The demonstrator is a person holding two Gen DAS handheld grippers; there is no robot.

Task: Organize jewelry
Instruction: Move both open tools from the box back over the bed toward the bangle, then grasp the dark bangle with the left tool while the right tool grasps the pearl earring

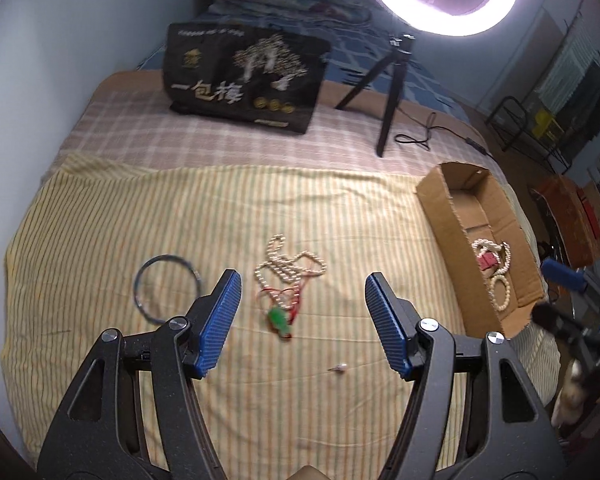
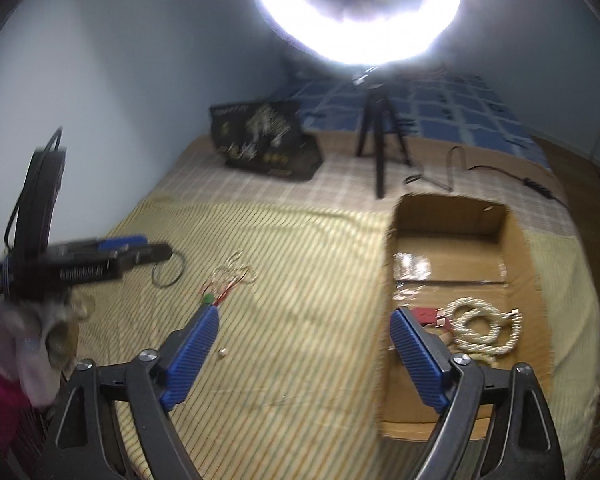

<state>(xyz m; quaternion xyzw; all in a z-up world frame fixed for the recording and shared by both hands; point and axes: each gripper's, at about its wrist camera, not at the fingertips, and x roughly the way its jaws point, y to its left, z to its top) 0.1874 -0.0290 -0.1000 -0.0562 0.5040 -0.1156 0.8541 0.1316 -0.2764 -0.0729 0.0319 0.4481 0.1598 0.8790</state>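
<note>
Three pieces lie ahead of the wide-open, empty left gripper (image 1: 302, 300): take the tangled pearl necklace with red cord (image 1: 290, 270) low, probably bunched, toward the brown cardboard box (image 1: 440, 204) rightward.

The black bag (image 1: 244, 78) standing at the far end of the bed bears large pale Chinese characters reading 一包梅 along its lower front; a smaller line of lettering across its top is too blurred to read, as is the print on the left claw's (image 2: 80, 270) black body.
</note>
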